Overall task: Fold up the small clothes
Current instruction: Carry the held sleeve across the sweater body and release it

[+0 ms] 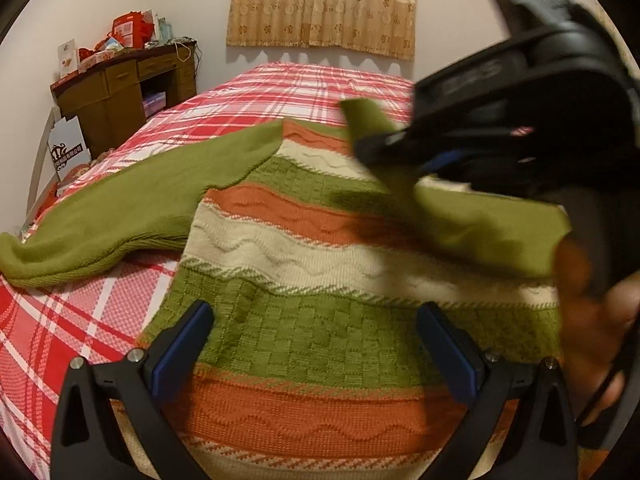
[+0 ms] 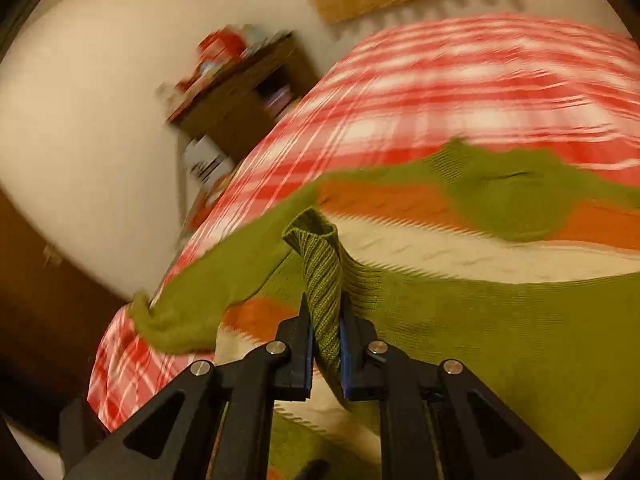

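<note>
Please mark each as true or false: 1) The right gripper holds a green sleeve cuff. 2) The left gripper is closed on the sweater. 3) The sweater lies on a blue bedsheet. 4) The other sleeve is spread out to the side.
1) True: the right gripper is shut on the ribbed sleeve cuff.
2) False: the left gripper is open above the sweater.
3) False: the bedsheet is red and white plaid.
4) True: the other sleeve lies flat on the sheet.
</note>
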`<state>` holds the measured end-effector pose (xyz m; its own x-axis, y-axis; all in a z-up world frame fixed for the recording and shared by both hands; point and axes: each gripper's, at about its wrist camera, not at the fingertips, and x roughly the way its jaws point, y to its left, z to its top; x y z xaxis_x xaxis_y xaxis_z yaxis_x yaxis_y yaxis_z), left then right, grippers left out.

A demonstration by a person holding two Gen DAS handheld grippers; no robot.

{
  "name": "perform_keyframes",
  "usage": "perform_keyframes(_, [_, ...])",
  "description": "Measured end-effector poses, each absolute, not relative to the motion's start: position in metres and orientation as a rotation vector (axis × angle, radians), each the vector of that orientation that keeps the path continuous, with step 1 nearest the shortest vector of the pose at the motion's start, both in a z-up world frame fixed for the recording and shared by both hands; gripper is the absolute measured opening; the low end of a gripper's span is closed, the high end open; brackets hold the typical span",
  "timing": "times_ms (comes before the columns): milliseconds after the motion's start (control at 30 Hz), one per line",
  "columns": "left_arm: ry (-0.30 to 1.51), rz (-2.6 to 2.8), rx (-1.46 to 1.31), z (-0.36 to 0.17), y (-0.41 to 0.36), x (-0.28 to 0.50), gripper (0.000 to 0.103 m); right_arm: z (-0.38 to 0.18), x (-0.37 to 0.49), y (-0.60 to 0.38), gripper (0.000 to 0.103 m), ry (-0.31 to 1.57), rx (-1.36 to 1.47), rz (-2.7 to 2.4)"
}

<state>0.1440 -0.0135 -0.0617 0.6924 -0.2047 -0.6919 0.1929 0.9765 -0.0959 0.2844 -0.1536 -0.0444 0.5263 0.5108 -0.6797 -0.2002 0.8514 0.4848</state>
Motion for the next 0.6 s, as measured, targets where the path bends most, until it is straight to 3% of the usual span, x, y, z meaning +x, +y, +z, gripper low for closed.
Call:
perform_keyframes(233, [0.777, -0.190, -0.014, -0.064, -0.012, 0.145, 0.102, -0.068, 0.306, -0.141, 0.011, 0.973, 0.403, 0.614])
perform_keyframes(400, [0.776, -0.200, -0.017, -0.064, -0.012, 0.145, 0.103, -0.075, 0.302, -0.141, 0.024, 1.045, 0.537, 0.784])
perform_keyframes(600, [0.780, -0.199, -0.011, -0.064, -0.012, 0.145, 0.103, -0.046, 0.257, -0.181, 0.030, 0.895, 0.628, 0.715])
